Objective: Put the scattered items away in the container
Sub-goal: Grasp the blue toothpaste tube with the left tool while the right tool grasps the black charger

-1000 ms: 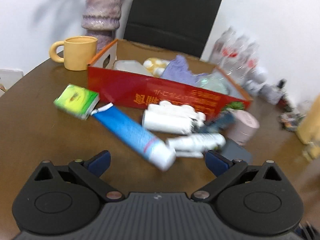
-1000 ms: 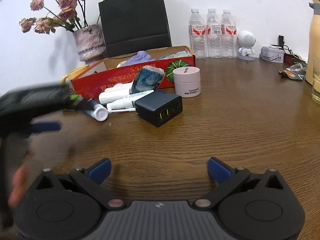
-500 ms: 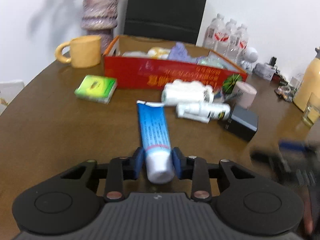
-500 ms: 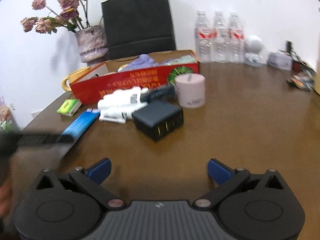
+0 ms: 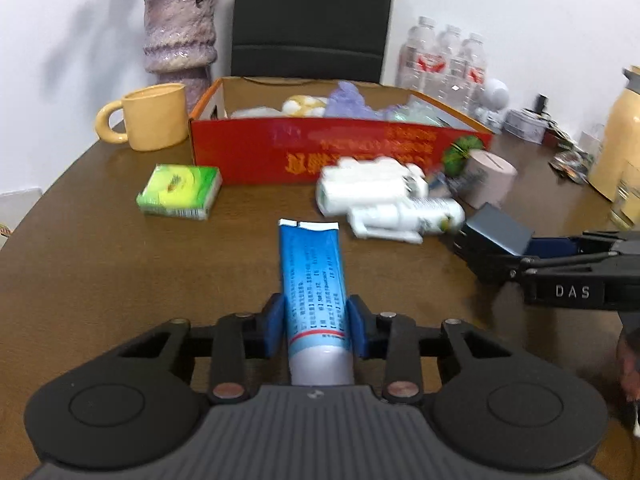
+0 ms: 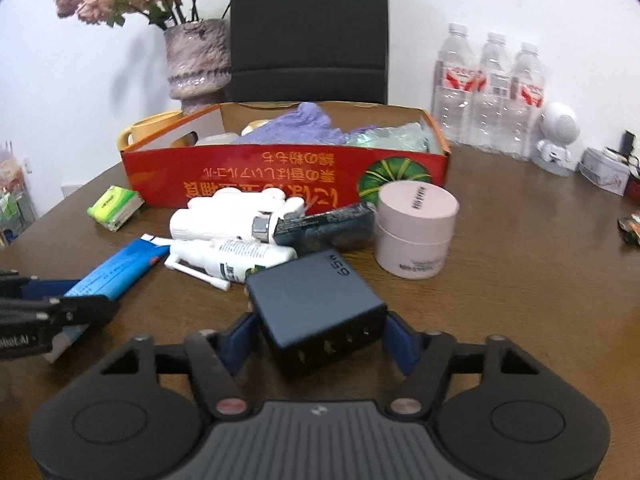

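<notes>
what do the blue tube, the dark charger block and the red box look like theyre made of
Blue squeeze tube with white cap end: soft plastic or laminate, slightly glossy, flat crimped tail.
Dark navy charger block: hard matte plastic, crisp edges, printed 65W, ports in front.
Red printed open box: cardboard, judging by the brown raw inner walls and the cut handle hole.

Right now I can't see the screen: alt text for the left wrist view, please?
The left gripper has its jaws shut on a blue tube lying on a brown table, pointing toward a red box of items.
</notes>
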Motion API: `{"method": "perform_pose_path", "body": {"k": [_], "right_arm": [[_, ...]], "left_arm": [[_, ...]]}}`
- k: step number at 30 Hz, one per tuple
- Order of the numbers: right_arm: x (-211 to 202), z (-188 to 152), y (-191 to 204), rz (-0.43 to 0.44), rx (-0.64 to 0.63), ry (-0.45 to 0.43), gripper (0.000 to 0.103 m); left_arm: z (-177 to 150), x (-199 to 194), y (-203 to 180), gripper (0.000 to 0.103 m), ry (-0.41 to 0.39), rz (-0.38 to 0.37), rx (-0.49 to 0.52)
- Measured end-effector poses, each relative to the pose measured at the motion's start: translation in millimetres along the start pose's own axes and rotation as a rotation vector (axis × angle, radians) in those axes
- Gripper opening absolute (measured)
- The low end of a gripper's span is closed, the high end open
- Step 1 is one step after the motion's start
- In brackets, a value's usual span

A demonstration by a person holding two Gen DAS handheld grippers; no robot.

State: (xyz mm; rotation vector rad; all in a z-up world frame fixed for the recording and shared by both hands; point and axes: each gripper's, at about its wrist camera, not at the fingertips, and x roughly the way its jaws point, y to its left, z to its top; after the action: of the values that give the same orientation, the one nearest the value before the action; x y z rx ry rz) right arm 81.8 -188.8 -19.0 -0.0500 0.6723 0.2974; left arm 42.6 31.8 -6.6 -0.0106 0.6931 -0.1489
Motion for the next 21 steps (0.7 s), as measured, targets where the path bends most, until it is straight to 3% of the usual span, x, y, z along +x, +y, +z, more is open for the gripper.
{"method": "perform_pose_path", "body": {"k": [4,5,6,7,8,9,10,11,12,16,21], "right_arm": [[-29.9,-19.4,7.5,0.028,-0.009,0.017,0.064],[-32.6,-20.2,6.6,0.031,0.005,0.014,0.068],[-34.5,-20.4,5.2,0.033,0.023,0.010,0.083],[-32.2,-17.8,4.6,0.025,0.030,0.004,0.090],[-29.1,-14.9,4.1,0.015,0.034,-0.001,0.088],[-25.0,-12.3,4.6,0.016,0.028,-0.004,0.081],[-20.1,-10.7,5.7,0.028,0.019,0.003,0.064],[-17.1,-10.8,7.4,0.051,0.007,0.004,0.059],[-18.0,-11.7,9.4,0.044,0.003,0.002,0.058],[-26.2,-16.6,12.8,0.022,0.009,-0.003,0.058],[-49.5,0.7,4.7,0.043,0.027,-0.067,0.058]], "left_arm": [[-11.3,-15.4,-1.0,0.041,0.011,-0.035,-0.007],[-8.1,-12.3,-1.8,0.051,0.017,-0.030,-0.007],[-4.7,-9.0,-2.6,0.058,0.023,-0.024,-0.007],[-1.3,-5.7,-3.5,0.059,0.029,-0.018,-0.006],[2.4,-0.3,-5.7,0.059,0.036,-0.018,0.002],[2.8,2.1,-9.1,0.052,0.029,-0.009,0.020],[3.0,4.3,-12.6,0.039,0.022,0.000,0.039],[0.9,2.9,-15.6,0.037,0.011,0.011,0.052],[-1.3,1.3,-18.6,0.036,0.001,0.022,0.065],[-2.1,-15.0,-13.3,0.036,-0.022,-0.070,0.004],[36.8,-39.5,-6.0,0.036,-0.108,-0.108,-0.020]]}}
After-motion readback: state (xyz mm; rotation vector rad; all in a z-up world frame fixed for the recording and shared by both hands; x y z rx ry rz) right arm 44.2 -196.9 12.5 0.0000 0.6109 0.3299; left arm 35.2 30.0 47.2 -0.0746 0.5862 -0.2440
